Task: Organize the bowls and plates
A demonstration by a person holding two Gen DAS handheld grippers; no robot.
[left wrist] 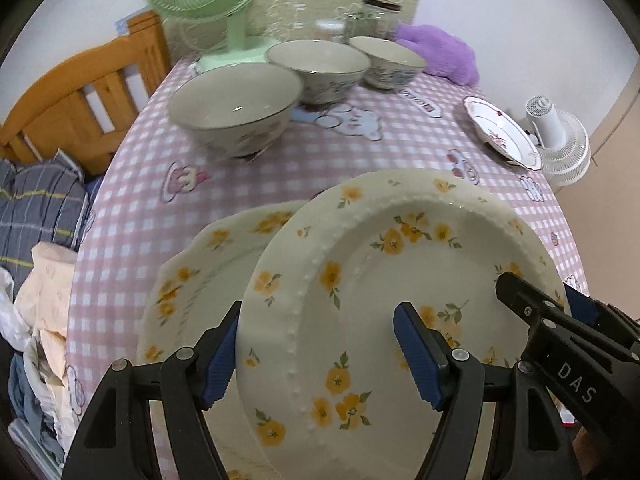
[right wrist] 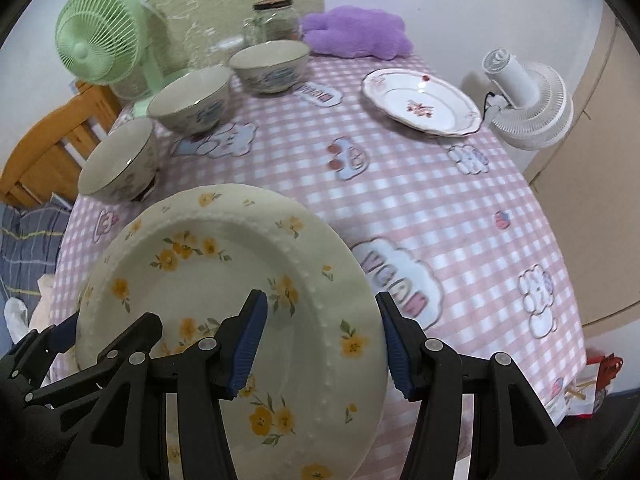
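A: What does the left gripper [left wrist: 316, 354] look like?
B: Black angular arms, silver screws at the pivots, ribbed blue pads [left wrist: 416, 356].
A: And the right gripper [right wrist: 320, 344]?
B: The same build; white "DAS" lettering shows on its body in the left wrist view.

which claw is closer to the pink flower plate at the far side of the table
Right. The right claw is on the side toward the pink flower plate; the left claw is at the yellow-flower plate's opposite rim.

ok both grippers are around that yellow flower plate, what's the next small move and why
Probably carry the beaded yellow-flower plate a little left and lower it onto the scalloped yellow-flower plate lying on the table. The left gripper and right gripper each straddle an opposite rim, the plate is tilted above the tablecloth, and the scalloped one sits partly under it.
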